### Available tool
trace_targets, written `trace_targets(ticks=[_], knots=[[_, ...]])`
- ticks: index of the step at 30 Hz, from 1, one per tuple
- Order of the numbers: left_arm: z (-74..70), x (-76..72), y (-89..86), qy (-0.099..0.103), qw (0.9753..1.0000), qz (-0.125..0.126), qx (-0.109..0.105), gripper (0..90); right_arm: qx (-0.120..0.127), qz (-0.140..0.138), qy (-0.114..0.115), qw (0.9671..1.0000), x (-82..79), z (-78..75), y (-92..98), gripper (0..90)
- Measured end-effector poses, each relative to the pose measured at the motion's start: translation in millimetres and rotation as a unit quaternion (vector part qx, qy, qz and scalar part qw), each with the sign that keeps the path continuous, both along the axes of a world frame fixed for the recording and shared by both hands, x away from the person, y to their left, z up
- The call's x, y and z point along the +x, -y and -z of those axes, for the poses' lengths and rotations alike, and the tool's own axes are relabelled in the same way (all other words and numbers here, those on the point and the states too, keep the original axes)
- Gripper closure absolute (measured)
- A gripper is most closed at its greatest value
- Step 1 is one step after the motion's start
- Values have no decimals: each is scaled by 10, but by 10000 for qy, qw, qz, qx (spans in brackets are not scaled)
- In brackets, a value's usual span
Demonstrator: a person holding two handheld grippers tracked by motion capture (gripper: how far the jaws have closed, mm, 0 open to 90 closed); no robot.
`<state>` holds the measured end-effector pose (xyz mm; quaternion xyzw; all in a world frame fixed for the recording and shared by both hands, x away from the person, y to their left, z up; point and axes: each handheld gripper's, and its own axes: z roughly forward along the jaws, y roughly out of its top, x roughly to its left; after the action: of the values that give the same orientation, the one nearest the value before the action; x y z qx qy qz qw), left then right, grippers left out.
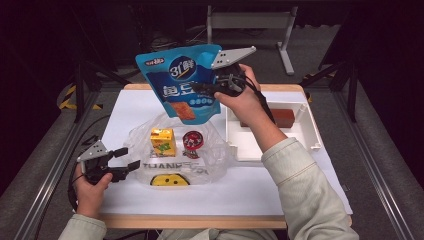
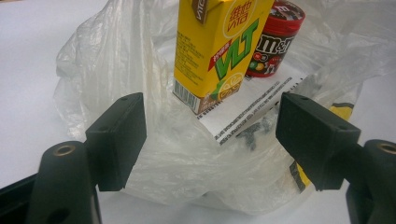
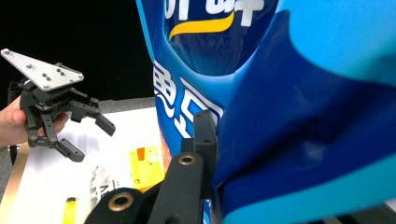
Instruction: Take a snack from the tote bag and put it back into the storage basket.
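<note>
Fingers of the right gripper (image 1: pixel 207 89) are clamping a blue snack pouch (image 1: pixel 182 82) and holding it in the air above the worktop (image 1: pixel 300 185), over the far edge of a clear plastic bag (image 1: pixel 215 155). The high view is showing the pouch whole, hanging at about twelve o'clock from the bag, while the right gripper view is bringing it so close that its blue face (image 3: pixel 299 116) is covering most of the picture, with one black finger (image 3: pixel 205 140) pressing flat against it. Inside the bag, a yellow drink carton (image 1: pixel 163 142) is standing just beside a red candy tub (image 1: pixel 192 141); the left gripper view is making their labels readable, which the high view is not. The left gripper (image 1: pixel 129 159) is sitting at nine o'clock from the bag, its fingers (image 2: pixel 116 140) spread wide apart and gripping nothing, the crumpled plastic lying between them. A white tray (image 1: pixel 310 135) holding a brown block (image 1: pixel 282 118) is lying at three o'clock from the bag.
</note>
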<state>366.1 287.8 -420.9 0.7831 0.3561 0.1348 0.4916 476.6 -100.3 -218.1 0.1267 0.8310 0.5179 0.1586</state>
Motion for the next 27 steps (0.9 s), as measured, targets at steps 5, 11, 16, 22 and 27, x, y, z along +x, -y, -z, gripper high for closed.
trace_targets(ticks=[5,11,16,22,27], knots=[[4,5,-1,10,10000,4,24,251,4,107,-19,9999,-11,-22,147,868],[4,3,1,10,10000,-6,22,251,-4,240,-49,9997,-14,-24,318,870],[6,3,6,-8,10000,-8,13,251,-3,350,-62,9994,-22,-25,441,872],[7,2,10,-23,10000,-5,33,251,-23,478,-89,9988,-38,-27,596,873],[6,0,9,6,10000,-62,52,244,-27,575,-88,9983,-47,-24,703,874]])
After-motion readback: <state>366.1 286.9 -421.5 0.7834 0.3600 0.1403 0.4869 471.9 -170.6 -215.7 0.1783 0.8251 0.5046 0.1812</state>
